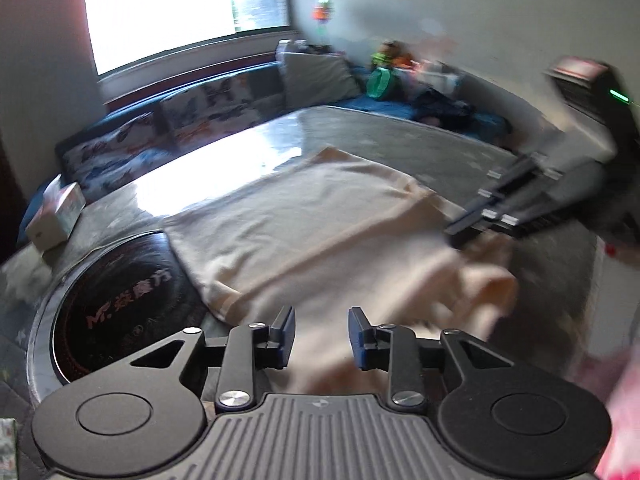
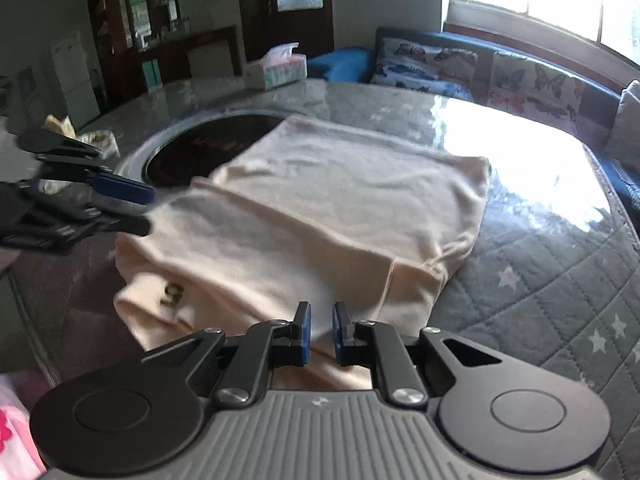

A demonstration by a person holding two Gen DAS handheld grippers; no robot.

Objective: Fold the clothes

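A cream garment (image 1: 304,220) lies partly folded on the grey quilted table (image 1: 380,136); it also shows in the right wrist view (image 2: 340,208). My left gripper (image 1: 322,336) is open just above the garment's near edge, holding nothing. It shows from the side in the right wrist view (image 2: 148,208), jaws apart at the garment's left edge. My right gripper (image 2: 322,330) is open with a narrow gap, over the garment's near fold with cloth showing between the jaws. In the left wrist view it (image 1: 460,232) is blurred at the bunched right edge.
A round black hotplate (image 1: 120,304) is set in the table, partly under the garment. A tissue box (image 1: 56,216) stands at the far left edge. A sofa with butterfly cushions (image 2: 480,68) runs behind the table. Pink cloth (image 1: 616,400) is at the near right.
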